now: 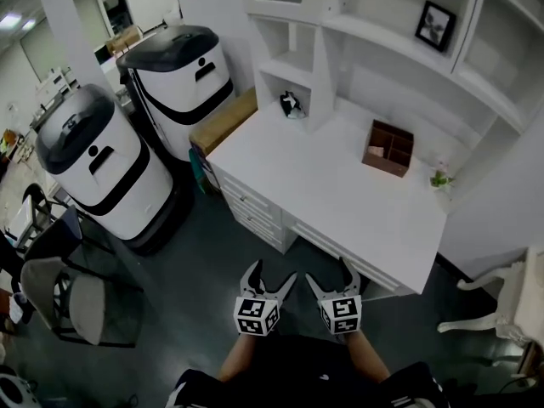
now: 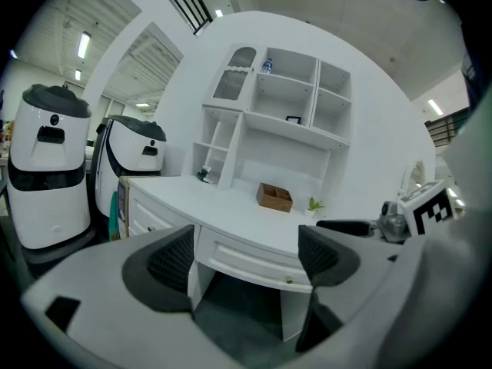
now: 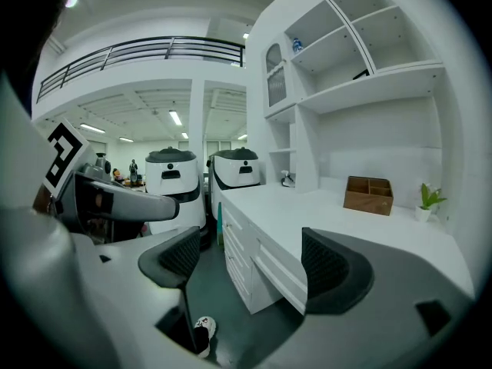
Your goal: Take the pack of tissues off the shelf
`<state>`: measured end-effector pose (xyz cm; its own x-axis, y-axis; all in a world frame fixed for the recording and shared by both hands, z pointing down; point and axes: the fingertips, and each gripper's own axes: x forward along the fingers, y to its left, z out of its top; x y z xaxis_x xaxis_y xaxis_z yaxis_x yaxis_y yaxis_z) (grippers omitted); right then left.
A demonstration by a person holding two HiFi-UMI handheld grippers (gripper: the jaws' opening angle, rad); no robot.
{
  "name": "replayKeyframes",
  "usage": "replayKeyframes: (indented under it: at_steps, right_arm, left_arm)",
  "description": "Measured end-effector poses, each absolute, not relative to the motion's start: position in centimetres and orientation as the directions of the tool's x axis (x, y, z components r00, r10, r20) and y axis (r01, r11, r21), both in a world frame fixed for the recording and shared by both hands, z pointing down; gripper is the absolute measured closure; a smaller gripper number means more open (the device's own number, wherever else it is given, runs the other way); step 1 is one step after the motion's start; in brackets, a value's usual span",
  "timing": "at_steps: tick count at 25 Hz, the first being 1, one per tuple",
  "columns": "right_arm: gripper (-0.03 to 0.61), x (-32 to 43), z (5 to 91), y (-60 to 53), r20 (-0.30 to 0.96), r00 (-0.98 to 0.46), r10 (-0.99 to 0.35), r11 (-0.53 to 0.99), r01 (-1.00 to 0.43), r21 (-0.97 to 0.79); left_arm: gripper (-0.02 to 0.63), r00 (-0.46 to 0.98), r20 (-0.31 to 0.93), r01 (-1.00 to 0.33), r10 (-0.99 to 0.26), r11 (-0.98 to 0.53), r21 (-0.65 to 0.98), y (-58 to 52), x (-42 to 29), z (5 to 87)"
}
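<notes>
Head view, looking steeply down: a person stands before a white desk (image 1: 340, 194) with a gripper in each hand. The left gripper (image 1: 272, 272) and right gripper (image 1: 329, 272) are side by side, short of the desk's front edge and above the dark floor. Both pairs of jaws are spread wide with nothing between them; in each gripper view only the desk and floor appear between the pads.

A white shelf unit (image 1: 382, 41) rises from the back of the desk. The pack of tissues (image 2: 267, 64) is read as the small blue-and-white item in a top compartment of the shelf unit, well apart from both grippers and too small for detail.

On the desk, a brown wooden box (image 1: 388, 148) with dividers stands near the back, and a small potted plant (image 1: 439, 178) stands at the right — well apart from it. A dark-and-white object (image 1: 291, 104) sits in a low cubby, and a framed picture (image 1: 434, 25) leans on a shelf. Left of the desk stand two white-and-black machines (image 1: 93, 164).
</notes>
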<state>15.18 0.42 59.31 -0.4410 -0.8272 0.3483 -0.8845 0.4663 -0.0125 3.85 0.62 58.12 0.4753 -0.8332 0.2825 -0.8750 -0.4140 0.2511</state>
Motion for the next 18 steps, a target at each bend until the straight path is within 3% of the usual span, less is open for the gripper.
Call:
replayKeyframes:
  at_steps: [18]
  right_arm:
    - [0.176, 4.7, 57.9, -16.6, 0.344, -0.313, -0.885, 0.335, -0.942, 0.002]
  left_arm:
    - [0.207, 0.583, 0.268, -0.812, -0.767, -0.545, 0.208, -19.4, -6.9, 56.7]
